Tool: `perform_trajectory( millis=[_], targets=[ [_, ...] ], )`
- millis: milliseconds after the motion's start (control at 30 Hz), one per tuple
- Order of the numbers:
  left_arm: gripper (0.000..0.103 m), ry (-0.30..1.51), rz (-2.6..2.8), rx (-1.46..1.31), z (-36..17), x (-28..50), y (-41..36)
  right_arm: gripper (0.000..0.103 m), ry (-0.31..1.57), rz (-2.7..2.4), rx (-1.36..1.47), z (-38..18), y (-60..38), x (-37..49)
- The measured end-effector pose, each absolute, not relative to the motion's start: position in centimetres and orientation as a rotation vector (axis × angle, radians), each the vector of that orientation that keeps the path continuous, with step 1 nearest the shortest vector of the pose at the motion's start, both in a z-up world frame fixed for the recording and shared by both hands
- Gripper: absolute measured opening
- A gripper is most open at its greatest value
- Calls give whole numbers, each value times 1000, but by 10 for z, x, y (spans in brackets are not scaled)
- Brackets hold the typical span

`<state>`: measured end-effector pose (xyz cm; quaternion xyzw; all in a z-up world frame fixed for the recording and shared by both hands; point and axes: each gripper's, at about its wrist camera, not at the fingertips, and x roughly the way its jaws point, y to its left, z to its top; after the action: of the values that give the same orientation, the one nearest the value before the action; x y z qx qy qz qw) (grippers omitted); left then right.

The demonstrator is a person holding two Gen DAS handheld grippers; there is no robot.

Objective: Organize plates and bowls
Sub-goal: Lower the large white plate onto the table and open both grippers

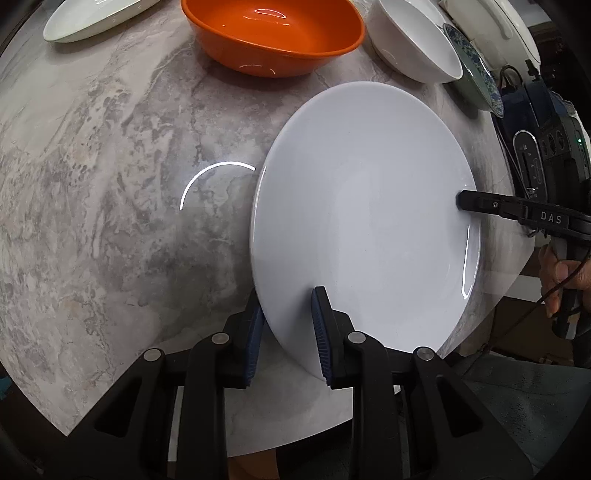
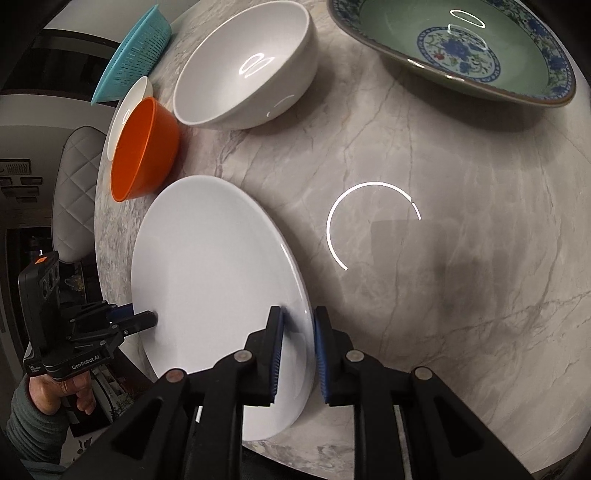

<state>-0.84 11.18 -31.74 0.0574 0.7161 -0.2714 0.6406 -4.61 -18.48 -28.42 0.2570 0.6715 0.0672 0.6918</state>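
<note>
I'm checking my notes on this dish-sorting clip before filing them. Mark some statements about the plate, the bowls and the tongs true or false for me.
1. Both tongs grip the white plate at its rim. True: the left tongs and right tongs hold opposite edges.
2. The orange bowl is stacked inside the white bowl. False: they stand side by side on the marble table.
3. The green bowl with the blue flower pattern is empty. True.
4. The white plate holds food. False: its surface is bare.
5. A teal colander sits at the table's far edge. True.
</note>
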Motion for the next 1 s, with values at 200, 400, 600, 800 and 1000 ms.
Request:
perform_trajectory(
  millis=[200, 400, 600, 800, 1000],
  targets=[
    [23, 1608, -621, 103, -315, 0, 118, 20, 1478, 154, 551, -286, -184, -44],
    [28, 1468, -598, 72, -293, -2, 133, 48, 1450, 159, 462, -280, -177, -52],
    [79, 1176, -594, -83, -237, -24, 158, 94, 1246, 111, 508, -247, -192, -93],
    [97, 1102, -597, -17, -187, 10, 131, 94, 1100, 98, 626, -191, -229, -91],
    [97, 1112, -581, -25, -128, 115, 95, 95, 916, 152, 679, -110, -289, -19]
  ],
)
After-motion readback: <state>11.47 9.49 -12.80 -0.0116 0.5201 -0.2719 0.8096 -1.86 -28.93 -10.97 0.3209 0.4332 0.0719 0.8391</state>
